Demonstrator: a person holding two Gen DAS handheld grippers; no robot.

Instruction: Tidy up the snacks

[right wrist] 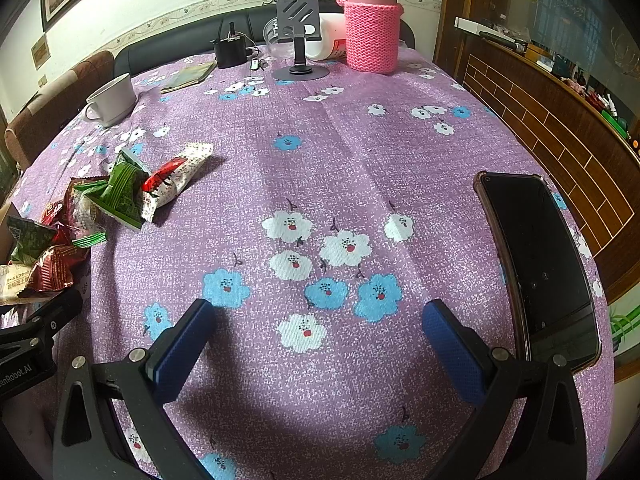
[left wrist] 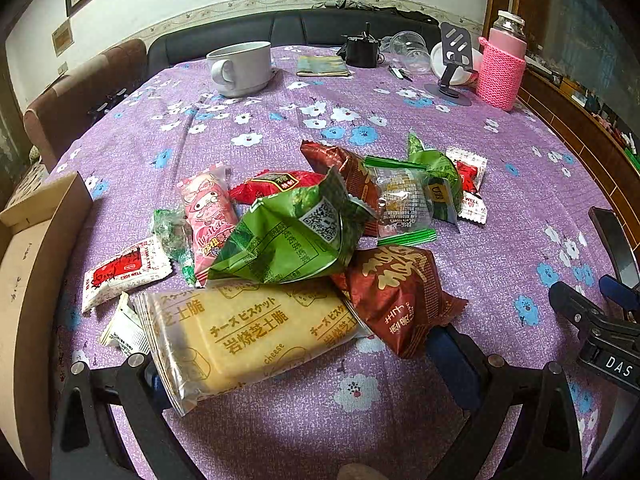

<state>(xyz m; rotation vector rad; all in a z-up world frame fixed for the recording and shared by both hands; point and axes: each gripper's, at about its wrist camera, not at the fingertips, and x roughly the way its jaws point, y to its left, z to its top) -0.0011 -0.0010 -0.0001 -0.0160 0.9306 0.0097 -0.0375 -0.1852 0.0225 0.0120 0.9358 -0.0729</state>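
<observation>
A pile of snack packets lies on the purple flowered tablecloth [left wrist: 280, 420]. Nearest is a yellow cheese biscuit pack [left wrist: 248, 340], with a green packet [left wrist: 288, 236] and a brown packet [left wrist: 396, 296] on it. A pink packet [left wrist: 208, 216], red packets [left wrist: 276, 184] and a white and red sachet [left wrist: 120, 272] lie around. My left gripper [left wrist: 304, 364] is open, its jaws either side of the biscuit pack's near end. My right gripper [right wrist: 316, 340] is open and empty over bare cloth, to the right of the pile [right wrist: 120, 192].
A cardboard box [left wrist: 28, 280] stands at the left edge. A black phone [right wrist: 540, 264] lies at the right. At the back are a white mug [left wrist: 240, 68], a phone stand [right wrist: 298, 40], a pink knitted flask [right wrist: 372, 28] and a booklet [left wrist: 322, 66].
</observation>
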